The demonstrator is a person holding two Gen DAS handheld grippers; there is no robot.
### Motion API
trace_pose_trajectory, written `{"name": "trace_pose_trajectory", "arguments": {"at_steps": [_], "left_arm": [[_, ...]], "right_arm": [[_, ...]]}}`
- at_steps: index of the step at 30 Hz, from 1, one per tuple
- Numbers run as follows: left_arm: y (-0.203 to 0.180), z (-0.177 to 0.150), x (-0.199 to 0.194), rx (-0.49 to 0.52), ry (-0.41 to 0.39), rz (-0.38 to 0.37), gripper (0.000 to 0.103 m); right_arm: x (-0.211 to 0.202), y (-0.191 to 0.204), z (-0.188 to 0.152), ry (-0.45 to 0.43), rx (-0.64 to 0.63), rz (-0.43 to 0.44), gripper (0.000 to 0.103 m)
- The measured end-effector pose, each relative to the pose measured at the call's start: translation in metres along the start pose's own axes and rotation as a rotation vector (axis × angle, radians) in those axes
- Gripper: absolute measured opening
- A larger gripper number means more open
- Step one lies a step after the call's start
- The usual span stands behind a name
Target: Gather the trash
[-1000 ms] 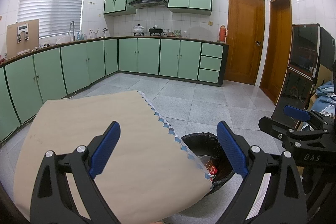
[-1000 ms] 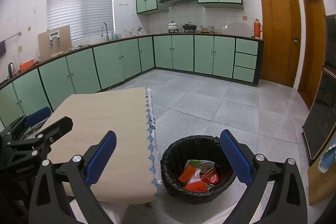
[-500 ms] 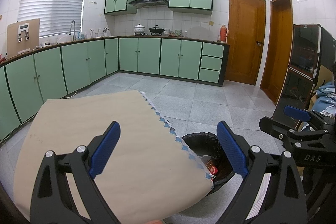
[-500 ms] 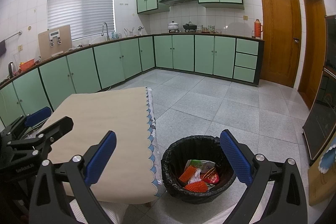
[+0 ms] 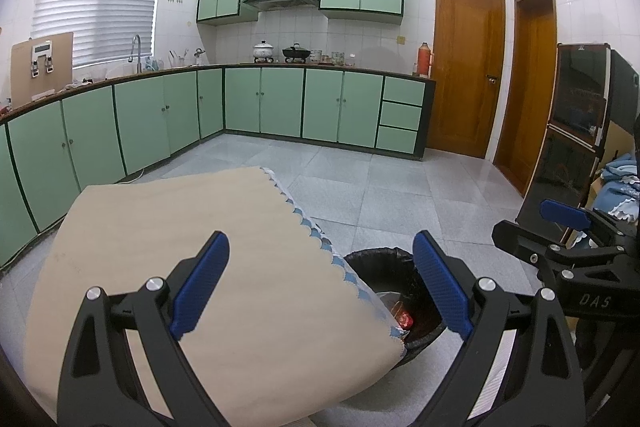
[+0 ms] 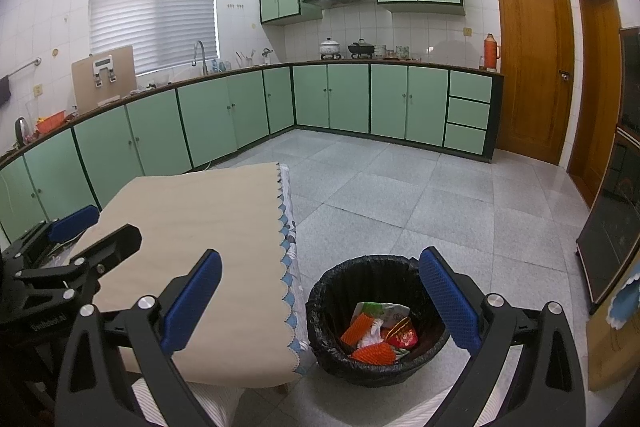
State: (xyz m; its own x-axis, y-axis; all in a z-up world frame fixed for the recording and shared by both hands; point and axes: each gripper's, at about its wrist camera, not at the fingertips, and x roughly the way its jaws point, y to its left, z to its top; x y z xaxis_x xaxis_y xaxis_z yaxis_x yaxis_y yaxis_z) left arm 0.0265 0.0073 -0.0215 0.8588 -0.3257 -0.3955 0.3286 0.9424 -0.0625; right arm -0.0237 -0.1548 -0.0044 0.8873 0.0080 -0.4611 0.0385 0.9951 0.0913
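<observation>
Green cabinets [image 6: 332,99] run along two walls of this tiled kitchen, with a sink under the blinds and two wooden doors off to the right. Nearer to us stands a small table [image 6: 192,227] under a beige cloth with a scalloped blue edge, and its top shows nothing on it from either wrist view. Just beside the table's right edge, on the grey floor, sits a bin [image 6: 376,319] lined with a black bag.

That is where the trash [image 6: 380,335] is now — orange wrappers, a red packet, some crumpled white and a green-and-white pack, all lying in the bottom of the liner. The left wrist view catches only a sliver of the bin [image 5: 384,259] past the cloth's corner.

Both tools are idle. The left gripper [image 5: 320,287] hovers over the table, blue pads spread wide with nothing between them. The right gripper [image 6: 320,303] hangs above the gap between table edge and bin, also gaping and empty.

To my eye the collecting looks finished, or very near it: no litter is visible on the cloth or on the floor tiles in view. If anything is left, the next move calls for scanning the floor out of frame — otherwise simply drawing both grippers back.
</observation>
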Motion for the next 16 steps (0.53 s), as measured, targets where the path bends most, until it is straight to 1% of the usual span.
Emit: {"name": "trace_pose_trajectory", "arguments": {"at_steps": [16], "left_arm": [[0.0027, 0.0017, 0.0031, -0.007, 0.011, 0.003, 0.090]], "right_arm": [[0.0026, -0.0058, -0.0048, 0.007, 0.008, 0.000, 0.097]]}}
